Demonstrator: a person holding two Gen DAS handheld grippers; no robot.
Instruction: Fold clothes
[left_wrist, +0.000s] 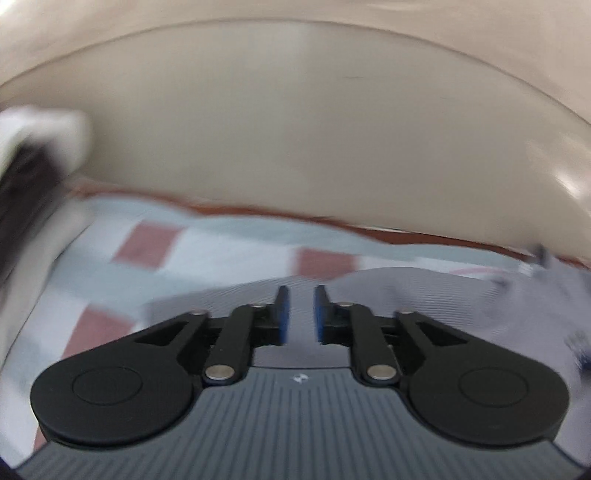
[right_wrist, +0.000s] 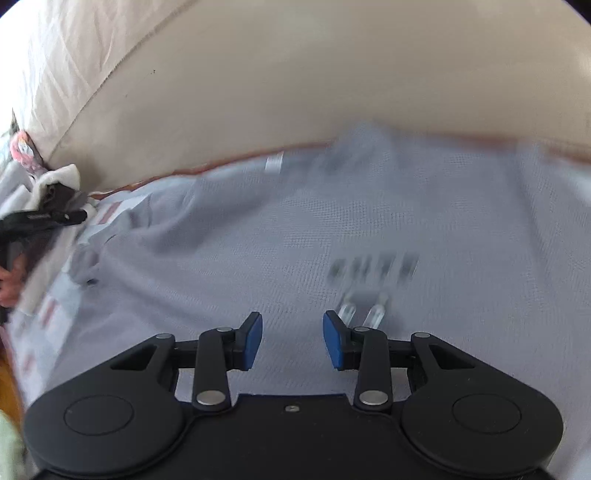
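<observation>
A pale grey garment (right_wrist: 332, 229) with a dark printed patch (right_wrist: 373, 266) lies spread across the bed and fills most of the right wrist view. My right gripper (right_wrist: 292, 322) hovers just over it, open, with only cloth showing below the blue pads. In the left wrist view my left gripper (left_wrist: 301, 297) is open too, a narrow gap between its pads and nothing in it, above the garment's edge (left_wrist: 406, 295). The left gripper (right_wrist: 74, 217) also appears at the left edge of the right wrist view, held by a hand (right_wrist: 11, 280). Both views are blurred.
A checked sheet (left_wrist: 221, 247) in red, white and grey-blue covers the bed under the garment. A beige padded headboard (left_wrist: 295, 129) rises behind it. A white and dark heap of other clothes (right_wrist: 55, 184) lies at the far left by the headboard.
</observation>
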